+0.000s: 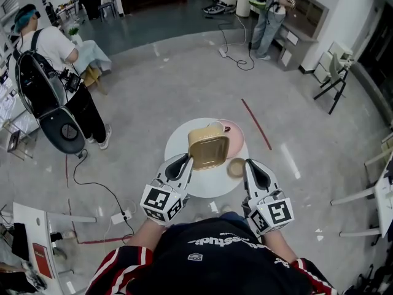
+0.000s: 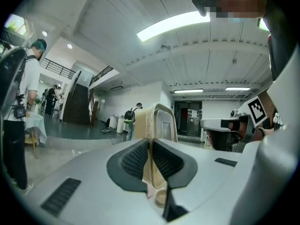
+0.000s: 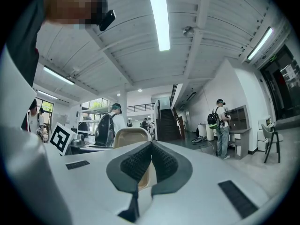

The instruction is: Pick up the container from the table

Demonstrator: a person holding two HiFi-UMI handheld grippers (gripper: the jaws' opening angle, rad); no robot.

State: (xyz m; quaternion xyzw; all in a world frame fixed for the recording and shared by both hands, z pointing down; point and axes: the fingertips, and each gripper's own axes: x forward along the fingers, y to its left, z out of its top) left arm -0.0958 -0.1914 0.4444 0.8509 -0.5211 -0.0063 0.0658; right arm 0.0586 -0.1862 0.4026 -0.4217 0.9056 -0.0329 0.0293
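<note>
left gripper (image 1: 186, 160): jaws clamped on the tan container (image 1: 209, 147) by its rim, so it hung clear of the round table (image 1: 212, 188)
right gripper (image 1: 249, 163): jaws were together, empty, probably unneeded

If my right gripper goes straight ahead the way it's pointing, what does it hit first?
Likely the tan container, which shows beyond the right gripper's closed tips, a little to their left; depth is unclear, so it may pass beside.

support: round white tbl (image 1: 212, 186), stands on grey floor (image 1: 153, 91) | far side: pink plate (image 1: 237, 132), part hidden | R edge: small tan round dish (image 1: 236, 167), near plate, not touching
</note>
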